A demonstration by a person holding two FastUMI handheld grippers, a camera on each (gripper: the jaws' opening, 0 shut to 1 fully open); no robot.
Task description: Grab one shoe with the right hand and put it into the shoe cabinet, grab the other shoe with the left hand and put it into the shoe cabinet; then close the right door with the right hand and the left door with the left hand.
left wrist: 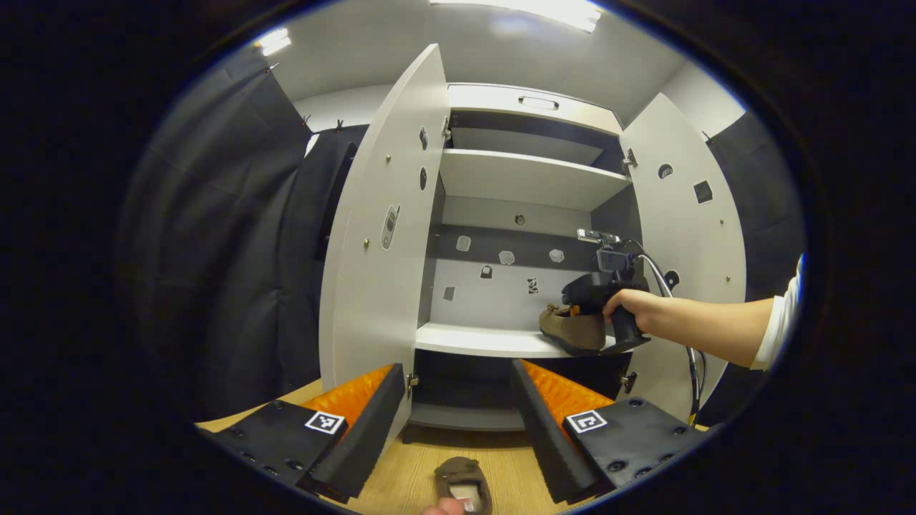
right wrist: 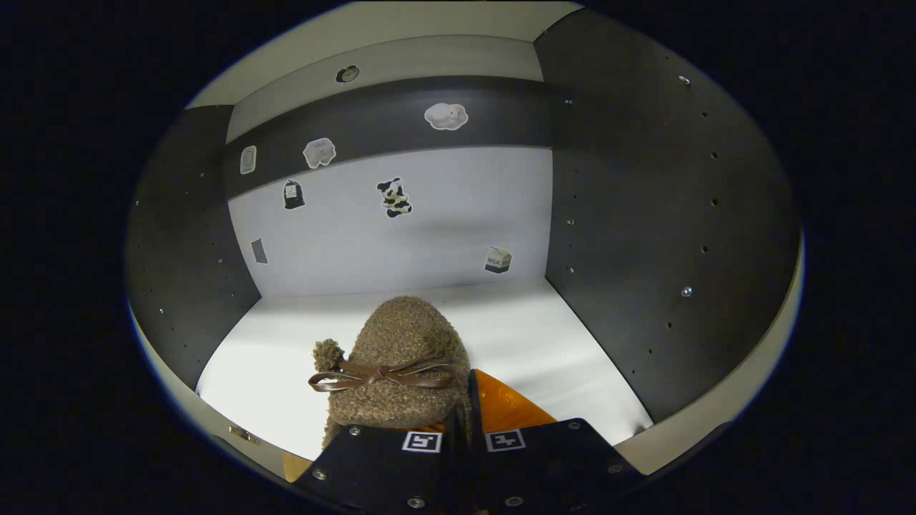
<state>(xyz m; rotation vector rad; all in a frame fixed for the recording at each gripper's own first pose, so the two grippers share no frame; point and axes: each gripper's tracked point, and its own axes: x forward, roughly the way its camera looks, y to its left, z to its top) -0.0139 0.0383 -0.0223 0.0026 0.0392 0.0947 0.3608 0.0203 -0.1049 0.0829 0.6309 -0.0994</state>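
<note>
We hold the right gripper (left wrist: 572, 315) inside the shoe cabinet (left wrist: 529, 179), its fingers pinched nearly together on the heel edge of a fuzzy brown shoe (right wrist: 401, 357). Gripping it by the rim, we judge, lets the sole meet the shelf flat. In the left gripper view that shoe sits on the right part of the middle shelf (left wrist: 472, 340), near the front edge; whether its sole rests fully on the board we cannot tell. In the right gripper view its toe, with a thin brown bow, points toward the far wall, which carries small stickers. Apart from this shoe, the compartment is bare, as are the shelf above and the dark space below.

The left gripper (left wrist: 458, 408) hangs well back from the cabinet, fingers spread wide and holding nothing, seemingly waiting its turn. The other shoe (left wrist: 464, 483) lies on the wooden floor (left wrist: 515, 465) just below and between its fingers, close in front of the cabinet.

Both the left door (left wrist: 379, 236) and the right door (left wrist: 687, 243) stand wide open, so closing them is yet to come.
</note>
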